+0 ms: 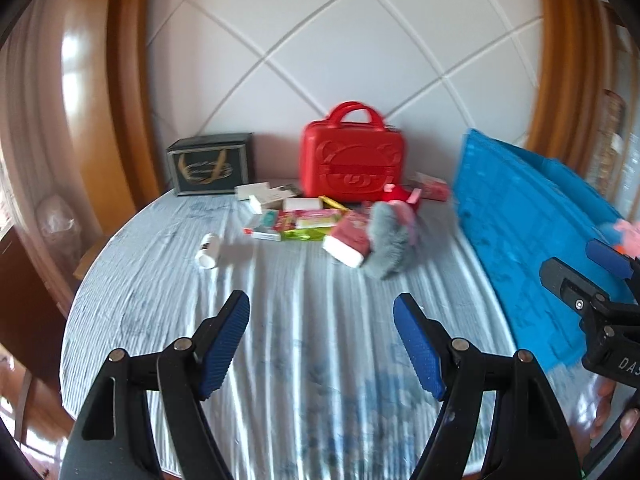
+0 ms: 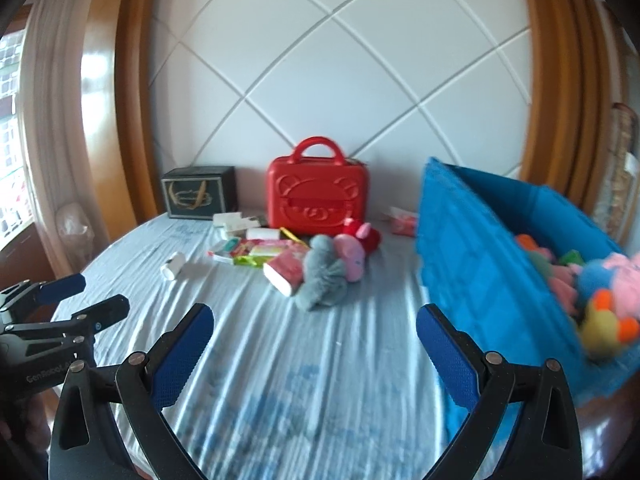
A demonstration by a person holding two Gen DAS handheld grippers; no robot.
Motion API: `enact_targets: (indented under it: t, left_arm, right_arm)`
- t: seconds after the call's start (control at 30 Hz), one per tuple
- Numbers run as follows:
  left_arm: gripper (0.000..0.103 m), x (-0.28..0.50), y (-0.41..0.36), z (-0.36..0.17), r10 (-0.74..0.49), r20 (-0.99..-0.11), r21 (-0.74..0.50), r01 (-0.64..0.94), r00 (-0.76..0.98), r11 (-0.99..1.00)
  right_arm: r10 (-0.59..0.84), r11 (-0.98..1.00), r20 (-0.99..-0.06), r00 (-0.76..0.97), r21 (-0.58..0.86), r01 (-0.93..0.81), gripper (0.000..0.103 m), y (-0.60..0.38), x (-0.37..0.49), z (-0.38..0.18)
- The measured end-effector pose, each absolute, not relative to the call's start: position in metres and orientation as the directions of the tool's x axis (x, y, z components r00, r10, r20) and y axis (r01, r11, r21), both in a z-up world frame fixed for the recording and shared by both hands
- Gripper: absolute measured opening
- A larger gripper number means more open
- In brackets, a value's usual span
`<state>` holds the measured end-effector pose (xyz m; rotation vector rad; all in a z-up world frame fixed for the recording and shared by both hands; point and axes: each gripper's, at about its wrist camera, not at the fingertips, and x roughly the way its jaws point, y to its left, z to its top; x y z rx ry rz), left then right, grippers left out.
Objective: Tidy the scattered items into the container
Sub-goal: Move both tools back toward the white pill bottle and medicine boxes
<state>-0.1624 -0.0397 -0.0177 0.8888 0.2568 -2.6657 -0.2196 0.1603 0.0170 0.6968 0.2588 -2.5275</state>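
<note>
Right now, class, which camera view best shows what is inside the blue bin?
The right wrist view: the blue bin opens toward it, showing plush toys inside. The left wrist view shows mostly its outer wall and one pink toy peeking over.

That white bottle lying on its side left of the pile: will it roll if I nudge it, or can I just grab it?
The white bottle lies on its side on the wrinkled sheet, so a nudge would probably roll it, though the folds may check it. It looks like small, rigid plastic, likely light. Its smooth round body could slip; closing the tongs across its width seems safest.
</note>
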Motion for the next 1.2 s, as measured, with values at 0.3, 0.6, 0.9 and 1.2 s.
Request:
enact_targets:
  t: [0.3, 0.6, 0.9, 1.2]
  left_arm:
    - [0.074, -0.209, -0.099, -0.042, -0.37, -0.669, -0.015, 0.509, -0.645, -0.861]
    - [0.074, -0.224, -0.178, -0.068, -0.424, -0.721, 0.03, 0.587, -0.548, -0.809]
    - [0.074, -0.257, -0.281, -0.095, -0.379, -0.772, 0.028, 0.567, -0.511, -0.823]
    - [0.074, -0.322, -0.332, -0.156, -0.246, -0.843, -0.033, 0.503, -0.478, -0.863]
  right_arm:
    - [-0.522, -0.763, -0.586, -0.62, -0.005, 0.646, 0.103, 0.089, -0.304, -0.012]
    - [-0.523, -0.718, -0.665, -0.533, 0.007, 0.696, 0.103, 0.024, -0.349, -0.049]
    - [-0.473, -0.74, -0.724, -0.502, 0.017, 0.673, 0.103, -0.042, -0.375, -0.076]
    - [-0.426, -0.74, -0.789, -0.442, 0.022, 0.673, 0.103, -0.125, -0.417, -0.113]
